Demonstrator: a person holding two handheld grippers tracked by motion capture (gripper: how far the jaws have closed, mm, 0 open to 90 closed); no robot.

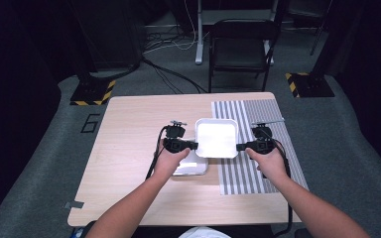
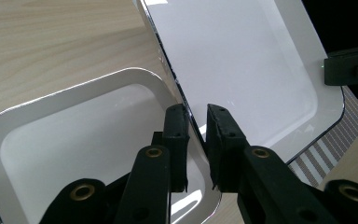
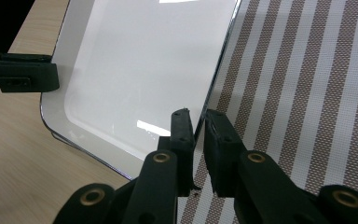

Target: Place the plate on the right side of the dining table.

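**2 claws grip 1 raised tray**

The left claw [image 1: 194,146] is clamped on the 9 o'clock rim of the upper white square plastic tray [image 1: 217,137]; the right claw [image 1: 239,147] is clamped at 3 o'clock. The tray sits mid-bench [image 1: 129,148], above a second white tray [image 2: 74,140] and overlapping the striped mat [image 1: 263,119].

Place: recording lab or studio.
Evidence: dark curtains, hazard-taped stand bases [image 1: 93,92], floor cables [image 1: 171,74], folding chair [image 1: 240,47], lone desk [image 1: 129,148].
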